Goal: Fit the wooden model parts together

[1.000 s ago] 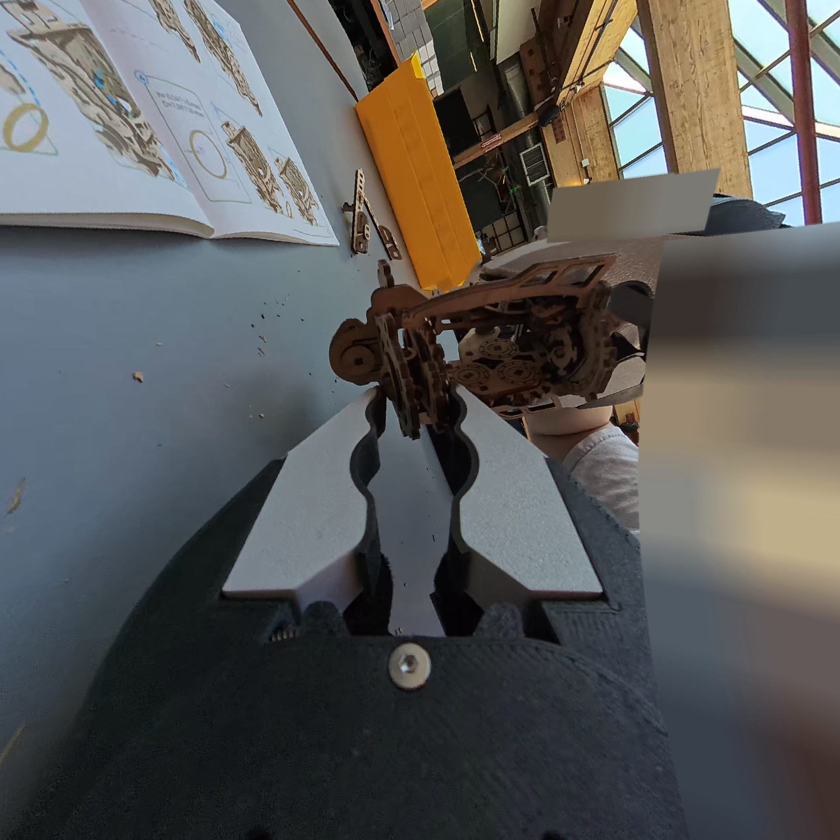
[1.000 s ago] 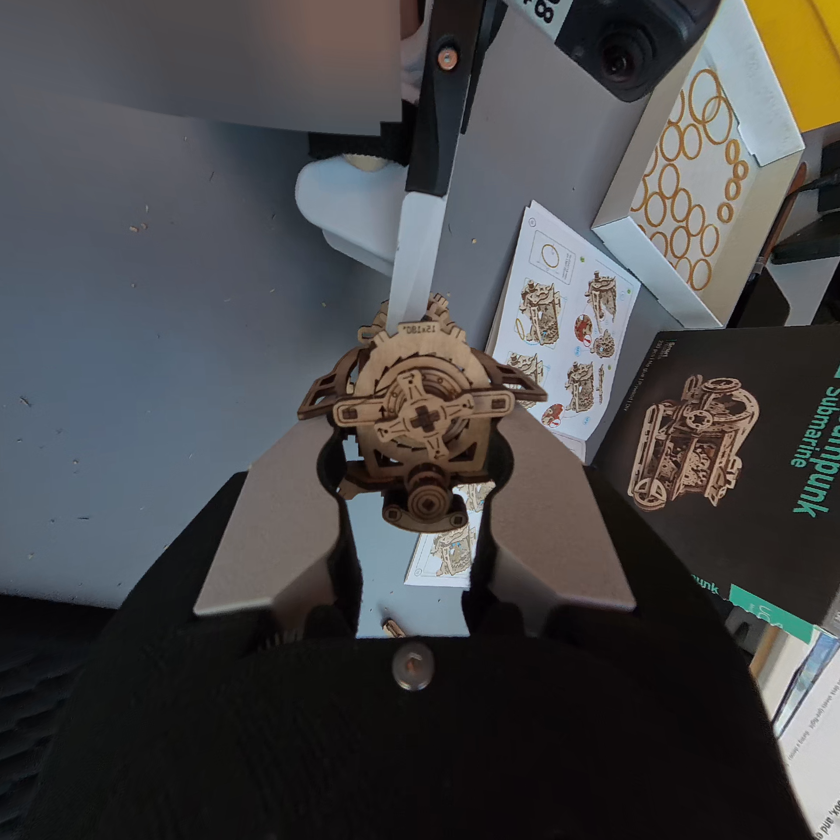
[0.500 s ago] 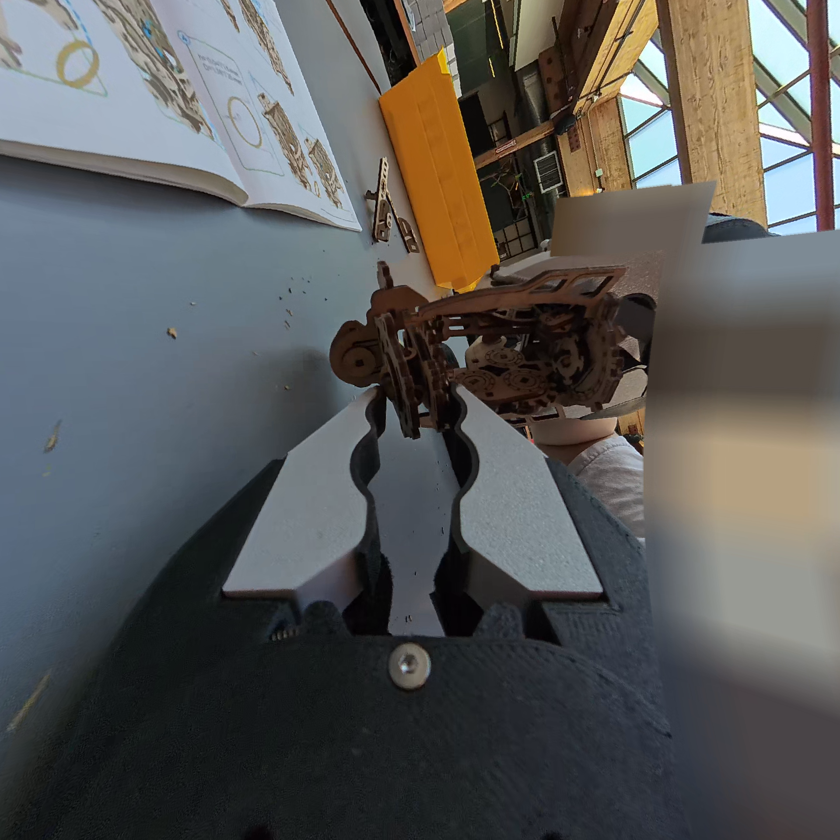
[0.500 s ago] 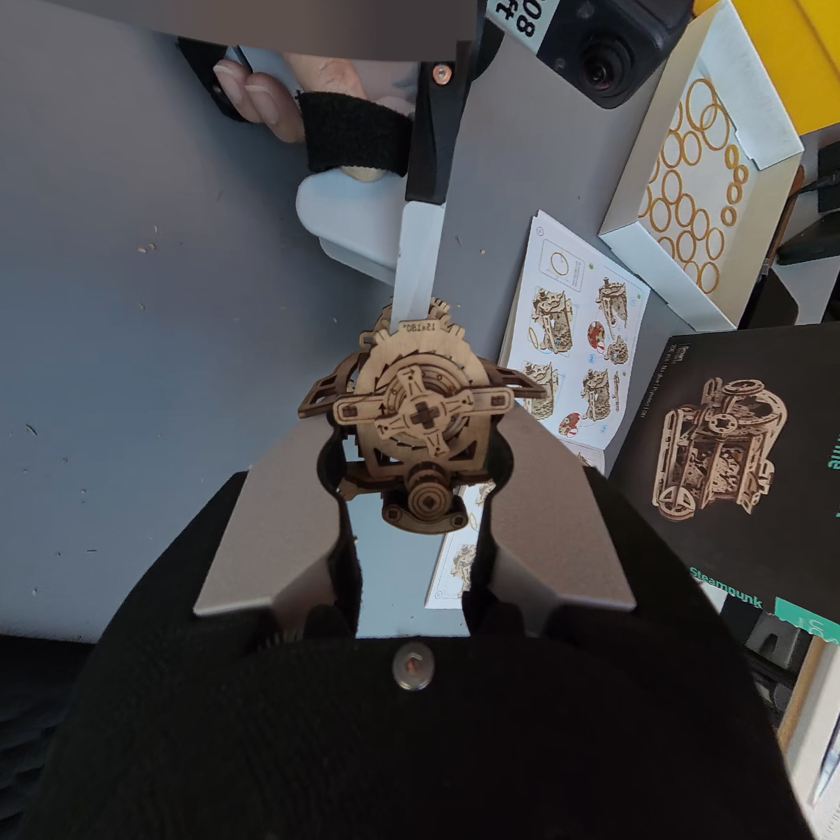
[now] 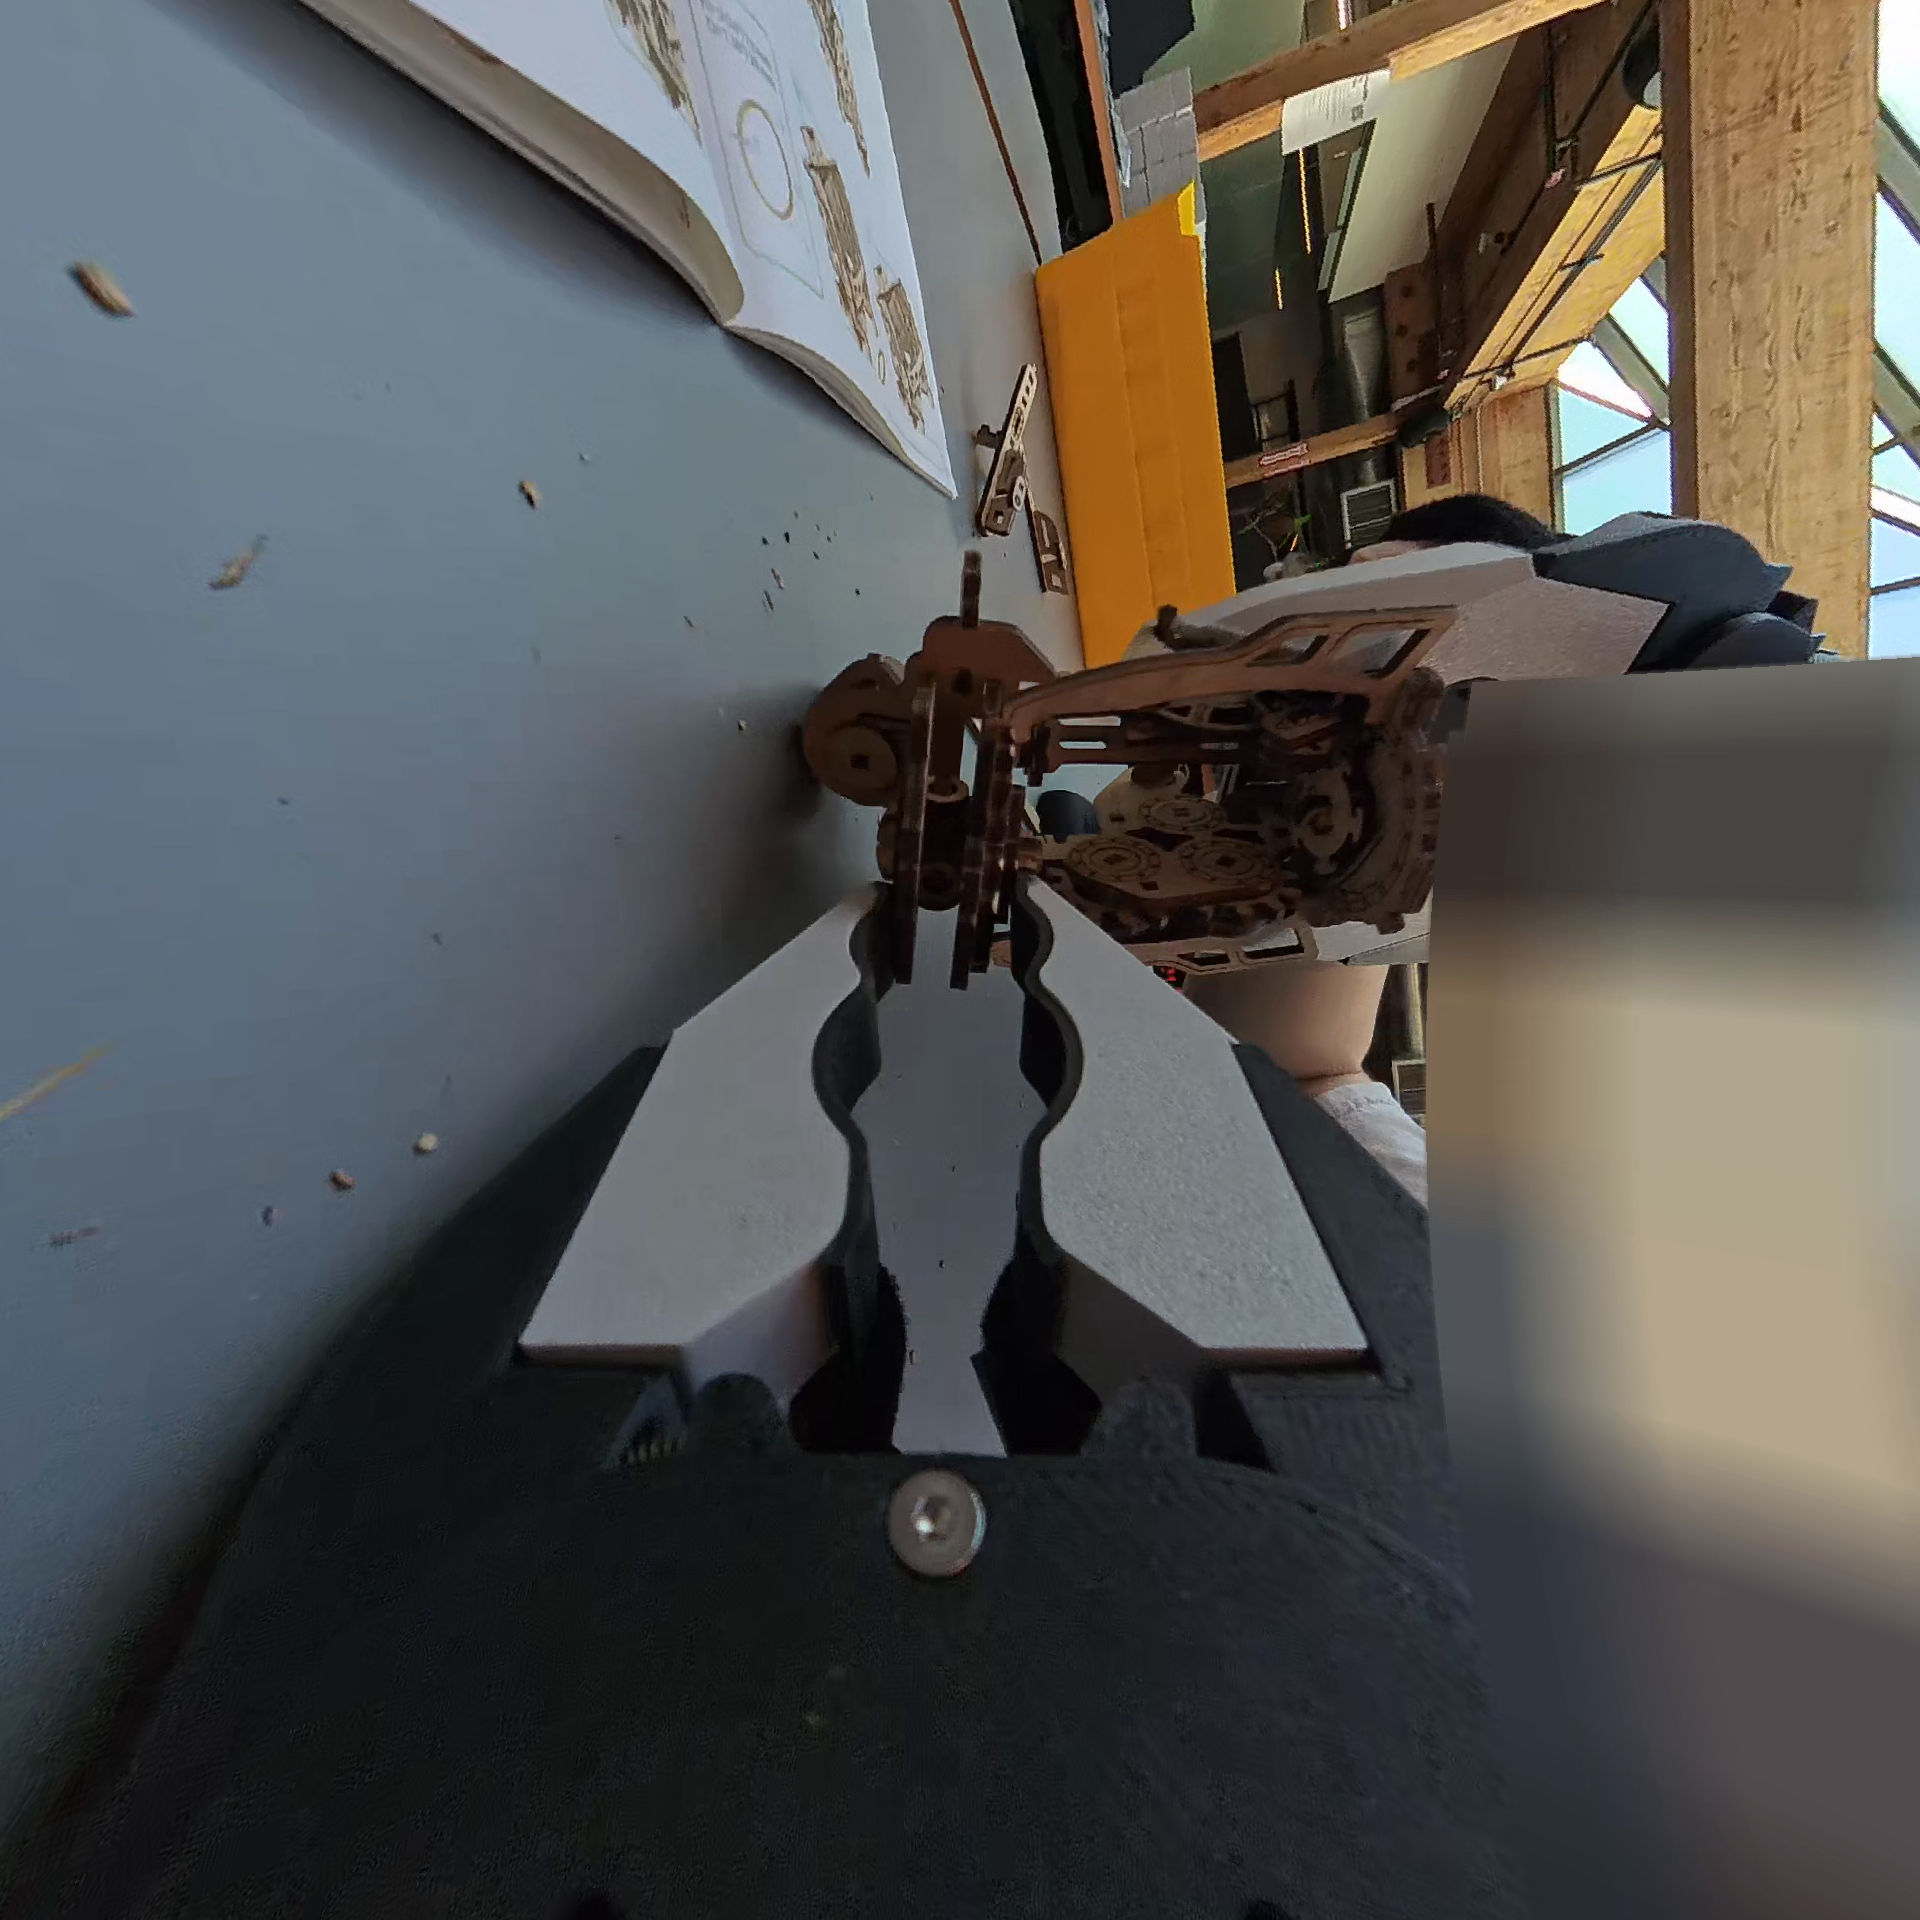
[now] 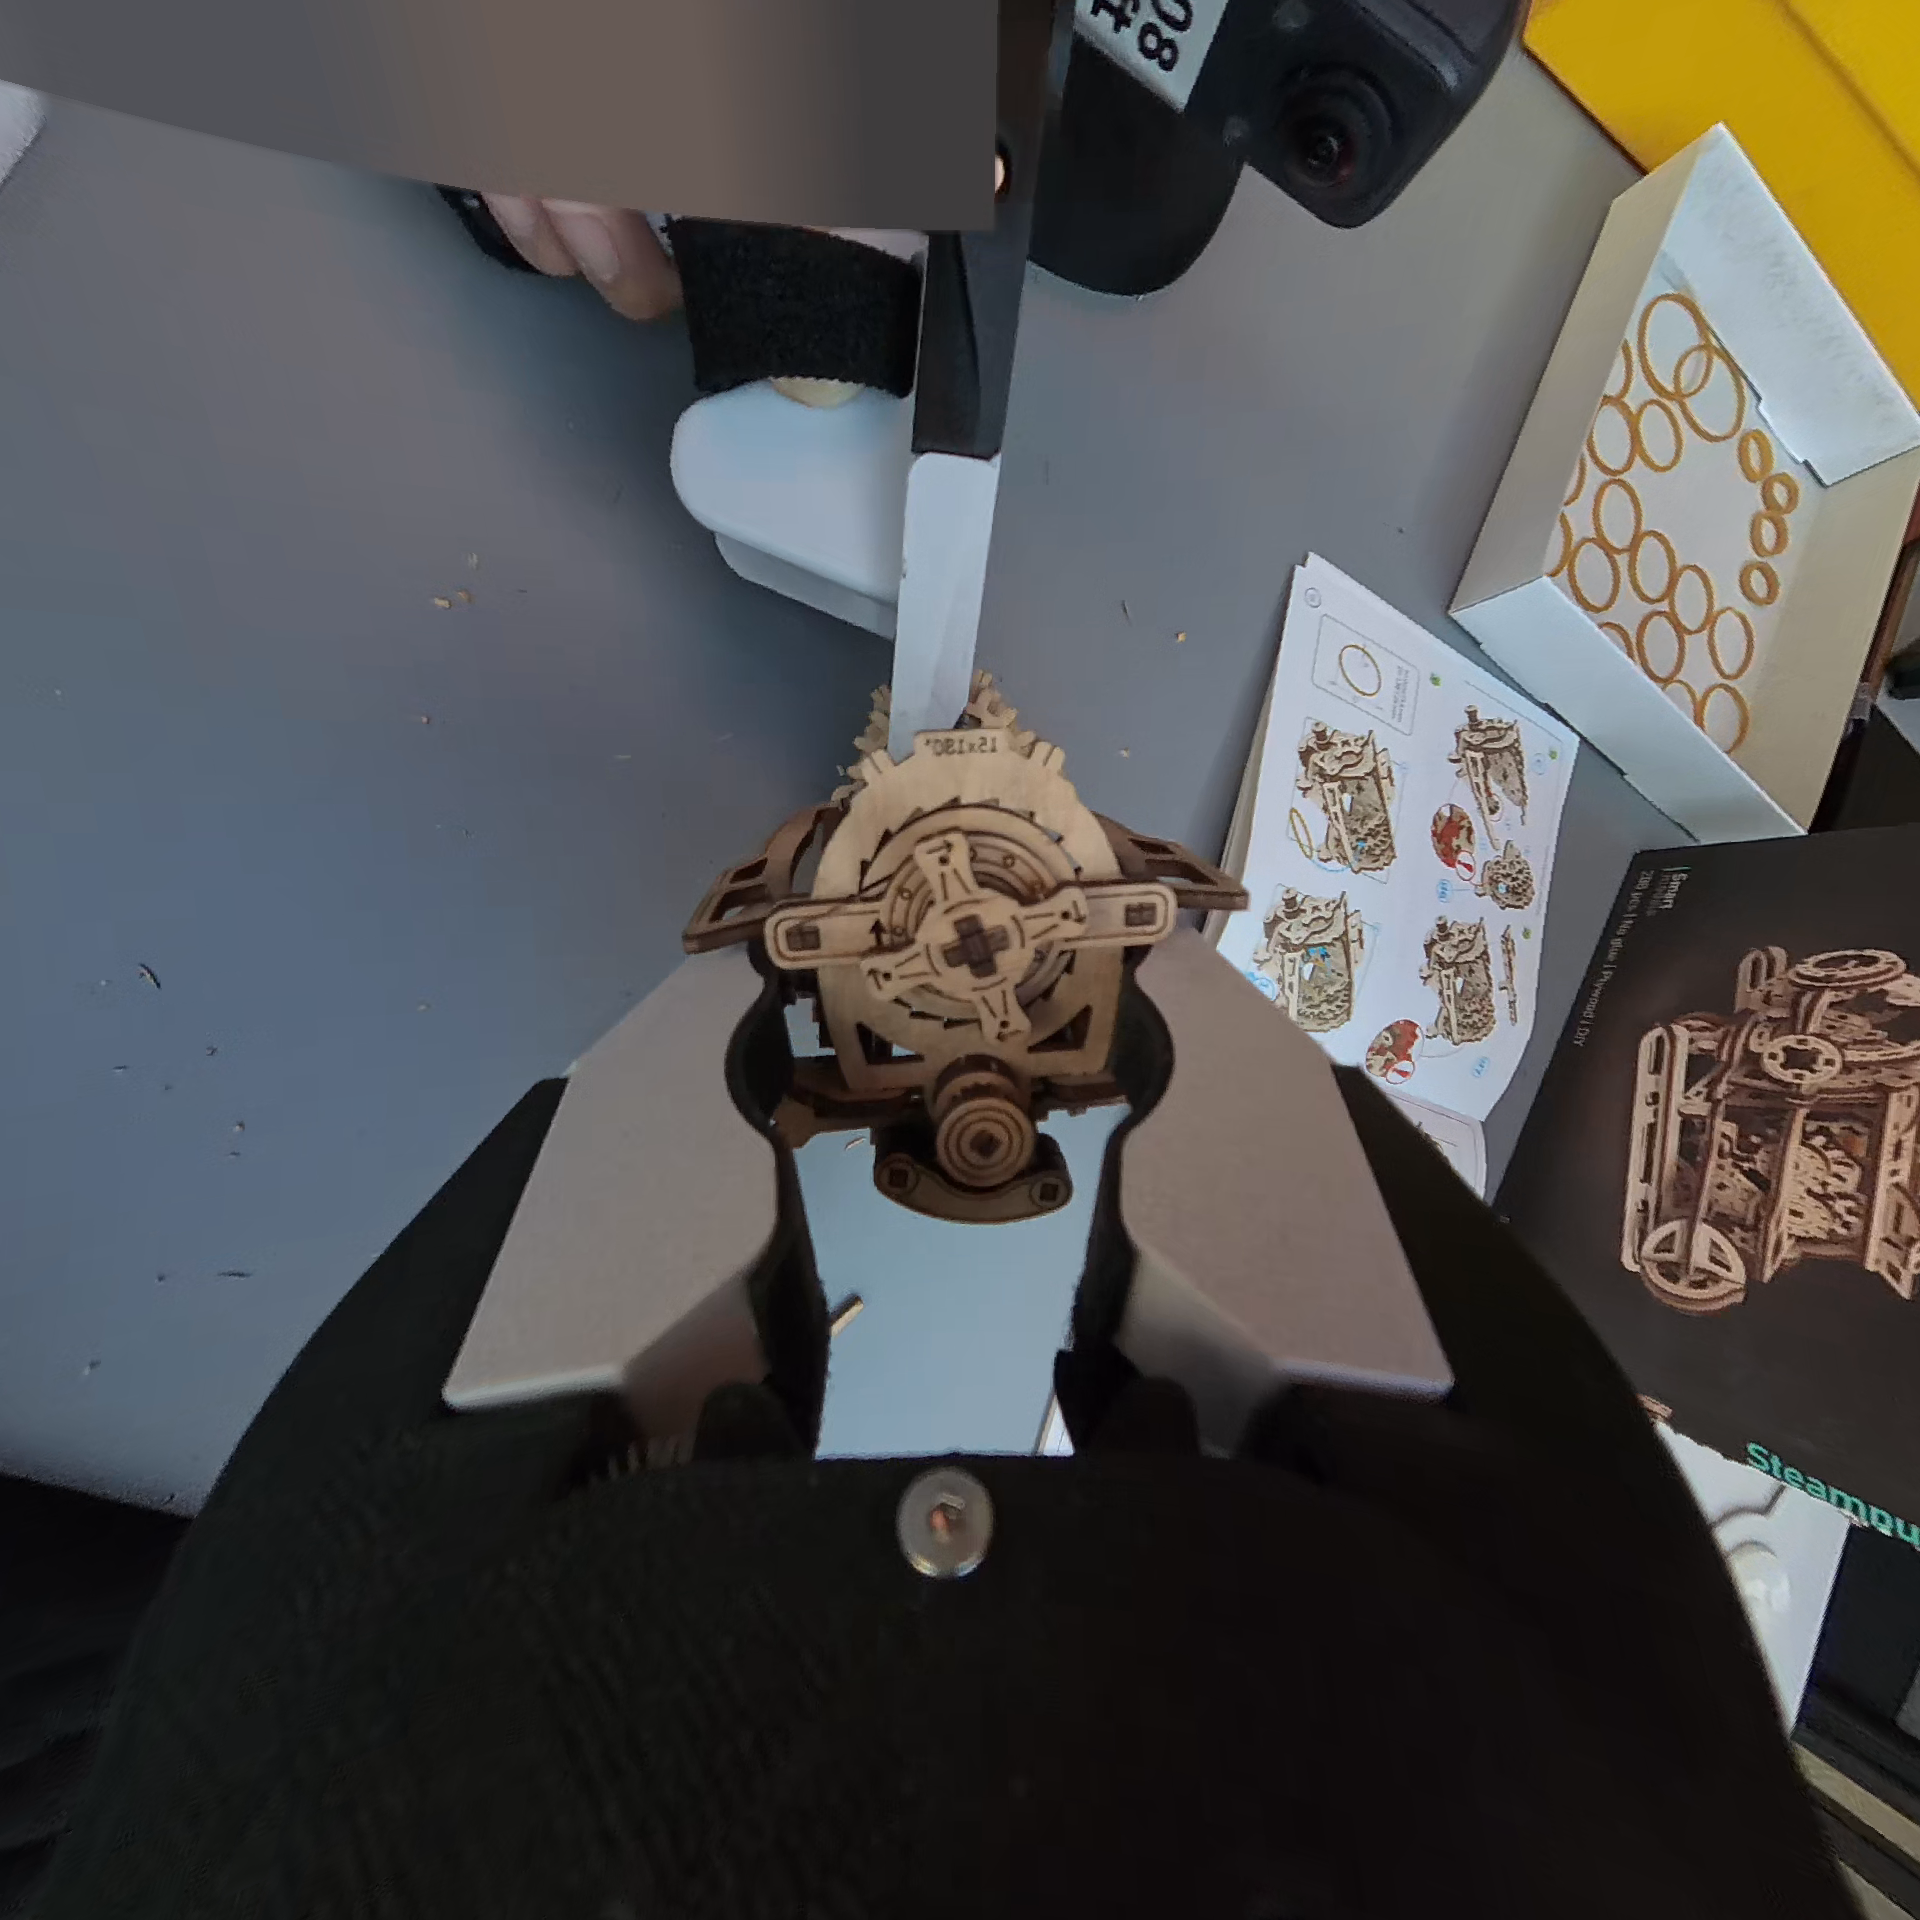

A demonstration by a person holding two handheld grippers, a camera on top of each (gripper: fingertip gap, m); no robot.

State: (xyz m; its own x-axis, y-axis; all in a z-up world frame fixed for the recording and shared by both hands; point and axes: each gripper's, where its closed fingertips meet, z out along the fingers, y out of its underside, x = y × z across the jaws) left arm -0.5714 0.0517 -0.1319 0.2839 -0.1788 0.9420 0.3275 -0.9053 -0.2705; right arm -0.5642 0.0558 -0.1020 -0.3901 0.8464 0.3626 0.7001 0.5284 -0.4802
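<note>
A wooden gear model (image 6: 956, 935) hangs above the grey table (image 6: 312, 727), held from two sides. My right gripper (image 6: 951, 997) is shut on the model's body, with a round disc and cross piece facing the camera. My left gripper (image 5: 951, 920) is shut on thin plates at the model's end (image 5: 935, 810). The rest of the model (image 5: 1226, 800) stretches to the right. The left gripper's white finger (image 6: 940, 592) shows edge-on behind the model in the right wrist view. The right gripper's white fingers (image 5: 1434, 592) show above the model in the left wrist view.
An open instruction booklet (image 5: 790, 187) (image 6: 1392, 831) lies on the table. Loose wooden parts (image 5: 1013, 457) lie beside a yellow bin (image 5: 1132, 416). A white box of rubber bands (image 6: 1683, 478) and a black kit box (image 6: 1745, 1122) lie at the right. Wood crumbs dot the table. Less than 4 cm separates the two grippers' tips.
Both grippers have turned and shifted together with the model still in them. The booklet has slid toward the top of the left wrist view. Neither grip has changed.
</note>
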